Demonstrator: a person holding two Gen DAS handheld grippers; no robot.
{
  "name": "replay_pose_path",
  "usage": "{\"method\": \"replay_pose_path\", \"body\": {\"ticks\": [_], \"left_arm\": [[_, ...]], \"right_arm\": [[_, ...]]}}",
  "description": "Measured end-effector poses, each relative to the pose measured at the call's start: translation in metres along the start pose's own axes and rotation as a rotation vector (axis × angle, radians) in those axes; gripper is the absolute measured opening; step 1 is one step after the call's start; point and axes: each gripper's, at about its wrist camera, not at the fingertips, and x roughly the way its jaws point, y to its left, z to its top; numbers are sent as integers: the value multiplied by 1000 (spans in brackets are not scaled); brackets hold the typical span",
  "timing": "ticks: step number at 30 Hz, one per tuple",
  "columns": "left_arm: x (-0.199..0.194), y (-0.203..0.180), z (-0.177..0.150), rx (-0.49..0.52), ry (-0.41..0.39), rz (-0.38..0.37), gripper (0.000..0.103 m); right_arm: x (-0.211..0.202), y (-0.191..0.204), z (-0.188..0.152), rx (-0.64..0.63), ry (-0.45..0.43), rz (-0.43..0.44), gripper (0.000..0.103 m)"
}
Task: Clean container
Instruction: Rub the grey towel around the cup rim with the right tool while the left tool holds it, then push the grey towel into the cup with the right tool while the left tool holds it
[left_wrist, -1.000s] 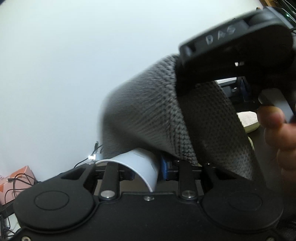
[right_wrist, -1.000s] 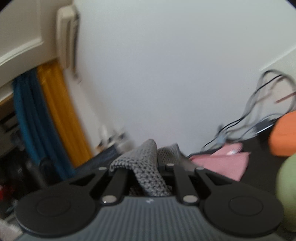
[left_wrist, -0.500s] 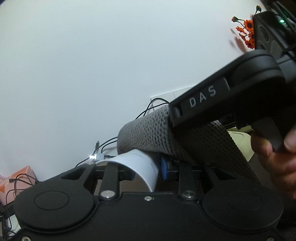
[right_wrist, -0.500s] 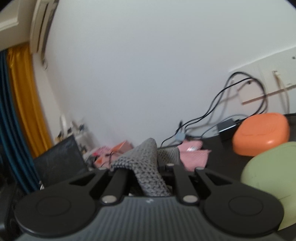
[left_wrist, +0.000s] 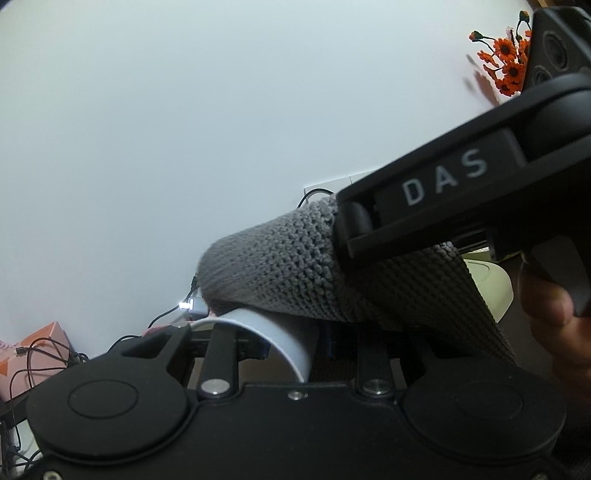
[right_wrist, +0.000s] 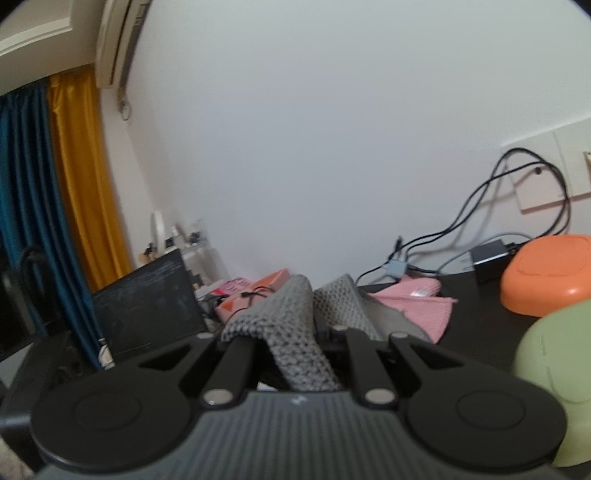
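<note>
A lived-in home room: curtains (right_wrist: 74, 177), air conditioner (right_wrist: 118, 40), cluttered desk (right_wrist: 472, 306).

A dark tabletop (right_wrist: 476, 295) carries a rounded orange plastic container (right_wrist: 546, 275), a pale green rounded container (right_wrist: 557, 384) beside it, a folded pink cloth (right_wrist: 417, 304), a black power adapter (right_wrist: 489, 254) and trailing black cables (right_wrist: 428, 240) near the wall.

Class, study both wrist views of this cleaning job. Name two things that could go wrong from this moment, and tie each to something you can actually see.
1. The left gripper appears to pinch only the thin rim of the white container; pressure from the grey knitted cloth could twist it loose.
2. The right gripper holds the cloth by a bunched fold, so it may slip out during wiping.
</note>
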Motion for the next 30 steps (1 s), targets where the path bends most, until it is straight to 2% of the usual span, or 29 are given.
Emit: {"method": "replay_pose_path", "body": {"ticks": [7,12,15,18,23,26,30], "left_arm": [[6,8,-4,3,-2,-1,27],[9,16,-8,1,-6,-5,28],[11,19,-9,4,-9,-8,28],[14,24,-11,4,-9,-9,30],[17,31,-15,5,-10,-9,30],[19,35,-17,8,-14,-9,30],[21,40,-20,13,-17,-6,30]], "right_arm": [[-3,8,-1,-27,11,96,10],[-4,8,-1,12,14,177,10],[-10,2,1,71,-34,203,10],[-21,-6,6,118,-128,151,10],[-33,-18,11,159,-241,-31,10],[-30,-22,12,158,-219,-95,10],[-16,-17,8,126,-135,-92,10]]}}
